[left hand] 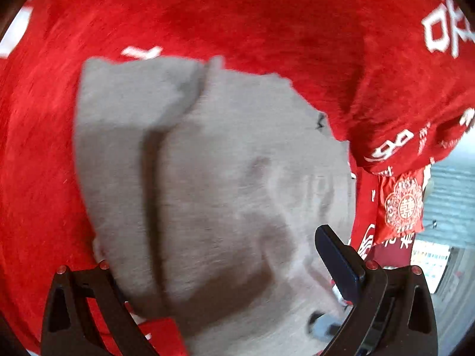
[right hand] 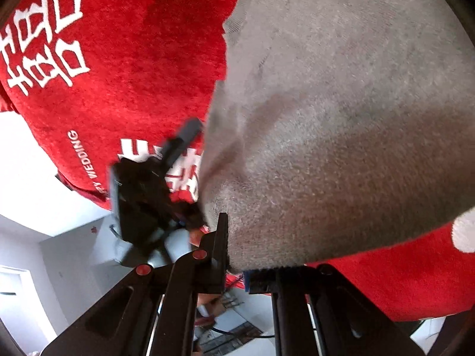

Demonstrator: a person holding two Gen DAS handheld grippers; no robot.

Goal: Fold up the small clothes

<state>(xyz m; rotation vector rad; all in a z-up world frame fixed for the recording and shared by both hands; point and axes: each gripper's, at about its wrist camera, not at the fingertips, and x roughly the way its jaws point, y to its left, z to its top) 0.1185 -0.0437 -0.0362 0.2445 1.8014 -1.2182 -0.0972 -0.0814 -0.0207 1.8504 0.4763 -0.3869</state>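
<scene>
Grey garment lies on a red blanket with white lettering. In the left wrist view it is partly folded: one layer is doubled over on the left, with a dark crease running down beside it. A small black mark sits near its right edge.

Left gripper: jaws stand wide apart. The right finger shows above the cloth; the left finger is hidden under or behind the grey fabric, so the garment lies across the gap but no pinch shows. View is blurred.

Right gripper: jaws are clenched on the near edge of the grey garment; the cloth bunches right at the fingertips and rises away from them in a lifted sheet, with a fold line slanting up left.

The left gripper also shows in the right wrist view, blurred, at the garment's left edge over the red blanket.

Beyond the blanket's edge, pale floor.
</scene>
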